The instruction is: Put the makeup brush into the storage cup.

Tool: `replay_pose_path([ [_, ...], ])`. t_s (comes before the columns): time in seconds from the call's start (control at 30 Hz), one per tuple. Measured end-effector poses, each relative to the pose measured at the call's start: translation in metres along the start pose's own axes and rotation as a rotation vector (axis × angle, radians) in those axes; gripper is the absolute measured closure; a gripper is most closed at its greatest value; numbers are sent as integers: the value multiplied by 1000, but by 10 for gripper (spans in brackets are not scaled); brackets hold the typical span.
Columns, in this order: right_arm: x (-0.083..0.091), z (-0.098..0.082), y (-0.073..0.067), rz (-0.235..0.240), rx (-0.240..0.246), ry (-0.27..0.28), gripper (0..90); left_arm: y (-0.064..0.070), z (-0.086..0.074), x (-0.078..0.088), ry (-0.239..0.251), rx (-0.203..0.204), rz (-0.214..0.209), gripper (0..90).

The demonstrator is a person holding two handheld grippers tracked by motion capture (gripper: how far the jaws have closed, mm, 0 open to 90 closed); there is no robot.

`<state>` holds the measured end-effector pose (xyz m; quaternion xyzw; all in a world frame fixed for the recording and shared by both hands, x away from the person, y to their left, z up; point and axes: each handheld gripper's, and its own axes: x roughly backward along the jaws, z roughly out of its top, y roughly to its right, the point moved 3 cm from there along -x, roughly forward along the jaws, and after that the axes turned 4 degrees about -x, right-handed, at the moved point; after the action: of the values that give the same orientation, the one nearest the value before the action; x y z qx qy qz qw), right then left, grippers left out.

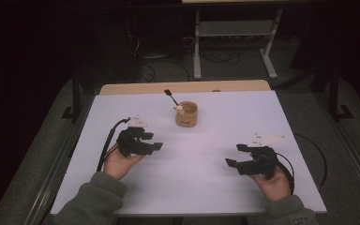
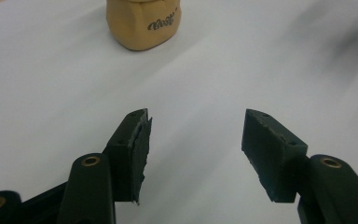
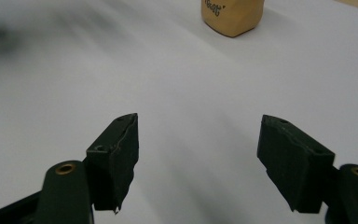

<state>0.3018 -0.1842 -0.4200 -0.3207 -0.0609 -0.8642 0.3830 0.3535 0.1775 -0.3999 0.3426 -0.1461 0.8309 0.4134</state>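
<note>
Table (image 1: 206,187), white top with a pale wooden strip along its far edge, occupying the middle of the high view. Tan cup (image 1: 186,114), cylindrical, upright, just above the centre of that frame; dark script lettering shows on its side in the left gripper view (image 2: 143,23), where it sits at top centre-left, and in the right gripper view (image 3: 232,15), where it sits at top centre-right. Inside the cup, a small white round-headed item (image 1: 179,109), too small to identify, and a thin black-tipped stick (image 1: 170,96) leaning out toward the upper left. Left gripper (image 1: 155,142), lower left of centre in the high view, held from below in the person's left hand (image 1: 118,163), fingers (image 2: 133,144) pointing right, spread apart with nothing between them; bare table surface lies between the pads. Right gripper (image 1: 234,154), lower right of the high view, held in the right hand (image 1: 274,183), fingers (image 3: 114,154) pointing left, likewise spread wide and holding nothing. Both grippers lie well apart from the cup and from each other. Grey-green sleeves (image 1: 91,201) enter at the bottom edge. Beyond the table, a dim floor with a white frame stand (image 1: 234,33) at top centre.
</note>
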Motion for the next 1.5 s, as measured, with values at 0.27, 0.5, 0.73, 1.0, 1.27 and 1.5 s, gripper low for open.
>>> replay_pose_path([
  [0.27,-1,-1,0,1,-5,0,282,5,-12,8,22,4,0,384],
  [0.5,-2,-1,0,0,-7,-6,282,8,-21,12,31,-8,4,372],
  [0.73,-3,-2,0,4,-11,-10,282,16,-30,19,44,-10,11,347],
  [1.0,-4,-3,-1,4,-13,-16,282,21,-40,26,39,-23,21,316],
  [1.27,-4,-4,-1,5,-14,-12,280,26,-50,32,21,-44,31,303],
  [1.5,-4,-5,-1,5,-22,-17,280,27,-58,39,33,-33,40,287],
])
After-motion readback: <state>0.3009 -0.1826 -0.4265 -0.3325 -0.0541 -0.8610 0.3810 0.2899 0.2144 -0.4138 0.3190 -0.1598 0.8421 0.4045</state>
